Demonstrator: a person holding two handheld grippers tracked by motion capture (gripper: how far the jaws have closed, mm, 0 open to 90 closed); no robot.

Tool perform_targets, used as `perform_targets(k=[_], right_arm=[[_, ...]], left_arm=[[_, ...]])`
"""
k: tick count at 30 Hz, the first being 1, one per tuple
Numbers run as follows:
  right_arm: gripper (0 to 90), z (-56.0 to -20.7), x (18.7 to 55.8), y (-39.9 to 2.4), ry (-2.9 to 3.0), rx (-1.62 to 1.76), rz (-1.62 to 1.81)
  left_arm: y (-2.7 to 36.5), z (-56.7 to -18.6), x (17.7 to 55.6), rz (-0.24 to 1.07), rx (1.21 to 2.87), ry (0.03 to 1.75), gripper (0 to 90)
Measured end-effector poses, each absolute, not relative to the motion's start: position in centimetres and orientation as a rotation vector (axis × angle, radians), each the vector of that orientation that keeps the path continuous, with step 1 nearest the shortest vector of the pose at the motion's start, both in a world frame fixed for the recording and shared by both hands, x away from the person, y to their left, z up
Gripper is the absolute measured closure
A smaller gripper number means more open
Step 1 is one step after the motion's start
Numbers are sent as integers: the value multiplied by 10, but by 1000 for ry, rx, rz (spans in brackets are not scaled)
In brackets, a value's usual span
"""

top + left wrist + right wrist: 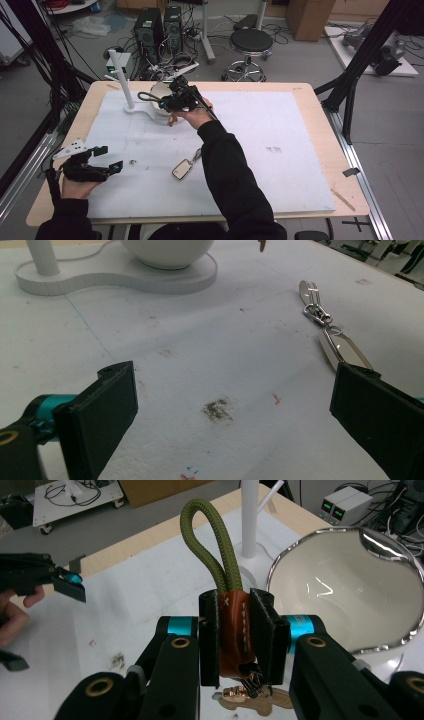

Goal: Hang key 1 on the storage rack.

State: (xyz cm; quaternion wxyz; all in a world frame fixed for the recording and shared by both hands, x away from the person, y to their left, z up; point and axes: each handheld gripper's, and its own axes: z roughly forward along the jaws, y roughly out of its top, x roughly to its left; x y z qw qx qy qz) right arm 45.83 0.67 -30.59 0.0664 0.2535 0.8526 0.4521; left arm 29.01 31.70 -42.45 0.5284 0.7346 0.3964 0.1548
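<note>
My right gripper [235, 600] is shut on the brown leather sleeve [235, 630] of a key strap. The strap's olive rope loop [212, 545] stands up above the jaws, and keys [245, 695] dangle under them. In the high view this gripper [165, 102] hovers at the near rim of the white bowl [159, 92]. My left gripper [111, 157] rests at the table's near left with its jaws wide open. Between them is only smudged mat [217, 410]. A silver key fob on a clip chain [182, 169] lies on the mat near the middle and appears at the right in the left gripper view [325, 325].
The bowl [350, 590] sits on a flat white base [115, 280] with an upright white post [122, 80] beside it at the far left. A white mat [260, 145] covers the wooden table. A stool [251, 42], computer towers and cables stand beyond the far edge.
</note>
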Motion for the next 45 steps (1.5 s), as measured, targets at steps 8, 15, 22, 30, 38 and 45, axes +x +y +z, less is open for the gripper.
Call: perform_targets(k=[8, 15, 22, 30, 38, 45], right_arm=[[754, -293, 475, 35, 2526, 754, 1415], [754, -282, 487, 65, 2509, 727, 1452], [754, -275, 494, 78, 2481, 733, 1477], [753, -273, 501, 95, 2486, 739, 1433], [753, -283, 508, 107, 2483, 780, 1386], [752, -291, 514, 110, 2454, 819, 1319]], left_arm=[[318, -424, 291, 370, 1745, 941, 55], [318, -425, 292, 358, 1750, 939, 55], [319, -425, 290, 365, 1747, 946, 56], [320, -425, 289, 365, 1749, 945, 55], [321, -425, 290, 367, 1739, 950, 55], [321, -425, 290, 369, 1735, 953, 55]])
